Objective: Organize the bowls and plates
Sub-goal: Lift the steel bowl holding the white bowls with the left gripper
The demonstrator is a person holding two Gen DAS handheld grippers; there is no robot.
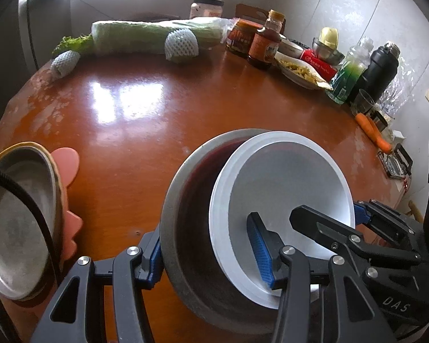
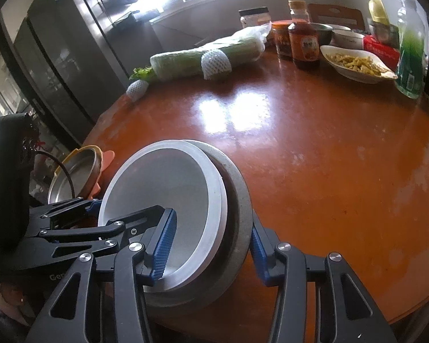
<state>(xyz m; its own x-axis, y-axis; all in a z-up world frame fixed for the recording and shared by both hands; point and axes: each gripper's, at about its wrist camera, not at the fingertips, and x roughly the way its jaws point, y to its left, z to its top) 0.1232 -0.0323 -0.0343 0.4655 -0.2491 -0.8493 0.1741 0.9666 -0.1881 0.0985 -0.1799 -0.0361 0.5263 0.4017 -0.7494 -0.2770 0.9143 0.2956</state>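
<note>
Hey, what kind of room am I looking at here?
Most likely a home kitchen or dining area: a glossy round wooden table carries a brown sauce bottle, a white dish of cooked food and a plastic-wrapped leafy vegetable, and a dark refrigerator stands behind.

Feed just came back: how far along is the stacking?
Done: the white bowl sits nested in the grey bowl. In hand: the left gripper and right gripper each straddle the stack's rim, tilting it. Left: the metal plate on its yellow holder, at the table edge, lies apart.
</note>
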